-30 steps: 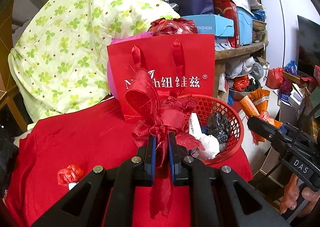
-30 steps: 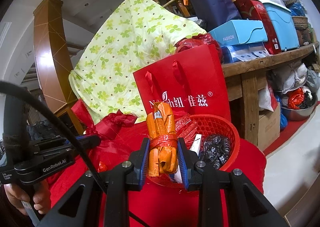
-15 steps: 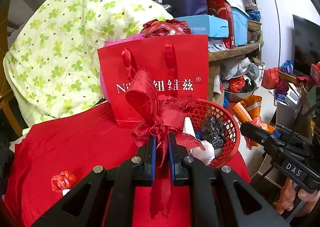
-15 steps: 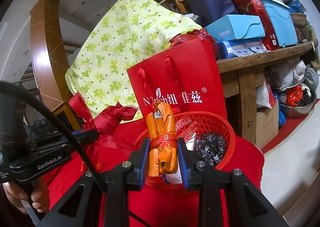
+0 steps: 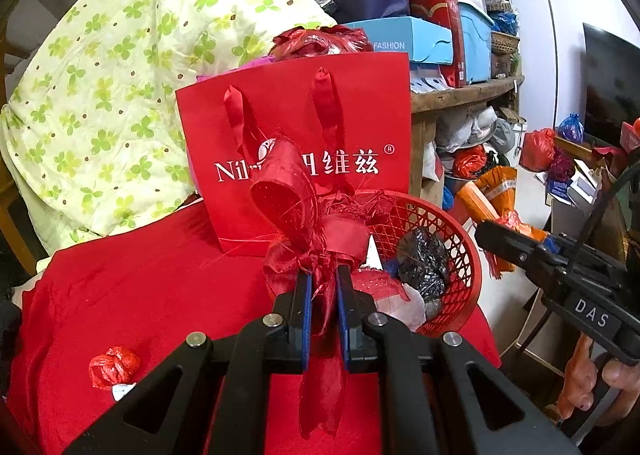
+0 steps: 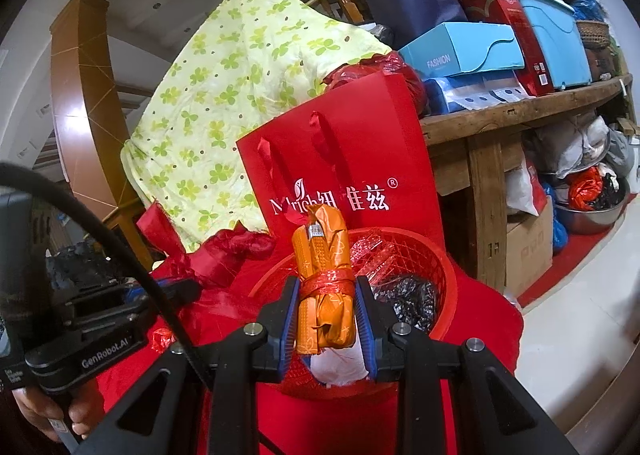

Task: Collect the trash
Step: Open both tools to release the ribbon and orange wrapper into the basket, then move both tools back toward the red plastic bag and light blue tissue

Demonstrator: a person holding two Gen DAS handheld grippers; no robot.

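The left gripper [image 5: 323, 297] pinches a red ribbon bow [image 5: 304, 231] and the right gripper [image 6: 326, 319] clamps an orange bundle [image 6: 324, 279], both poised at the red basket [image 5: 460, 251] on the table's right edge, seemingly to drop them in.

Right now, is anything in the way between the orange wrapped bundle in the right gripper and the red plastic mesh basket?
Nothing visible blocks it. The right gripper holds the orange wrapped bundle at the near rim of the open red plastic mesh basket. The black crumpled bag inside leaves room.
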